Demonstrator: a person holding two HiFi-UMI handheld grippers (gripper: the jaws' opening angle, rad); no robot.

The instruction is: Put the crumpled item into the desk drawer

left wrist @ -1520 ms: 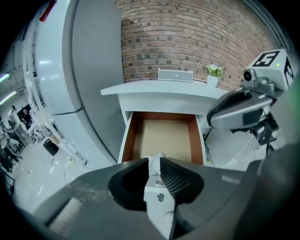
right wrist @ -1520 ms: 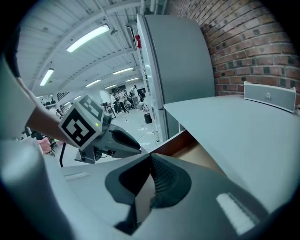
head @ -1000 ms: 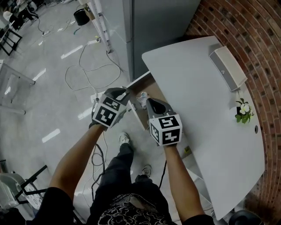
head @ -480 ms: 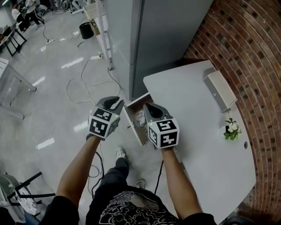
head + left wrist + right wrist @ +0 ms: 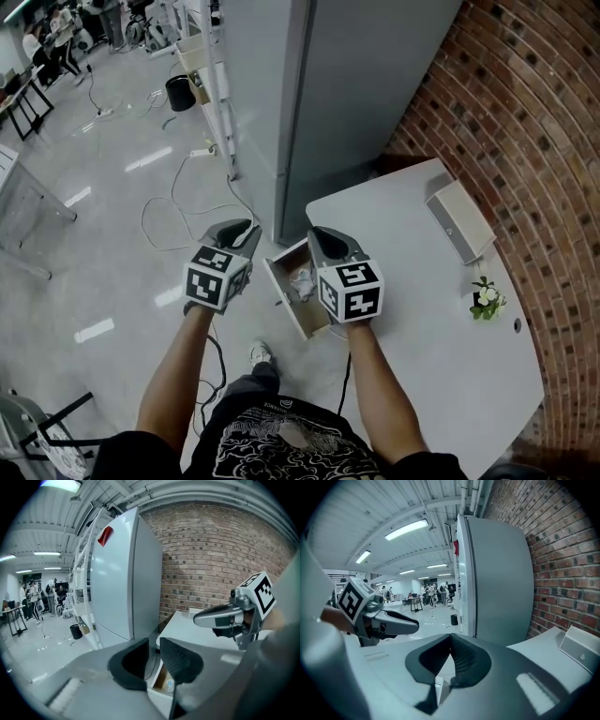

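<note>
White crumpled item [image 5: 301, 281] sits in open drawer [image 5: 284, 298] at worktop [image 5: 422, 281] edge; left gripper [image 5: 247, 230] slightly parted, right gripper [image 5: 317, 235] closed empty, both lifted clear since earlier.

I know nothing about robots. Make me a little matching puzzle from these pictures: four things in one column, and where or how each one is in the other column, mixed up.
Things:
1. crumpled item
2. white box
3. black bin
4. right gripper

Places or states:
A. on the floor, far off
B. jaws together, holding nothing
C. inside the open drawer
D. on top of the desk

Pairs: 1-C, 2-D, 3-A, 4-B
</note>
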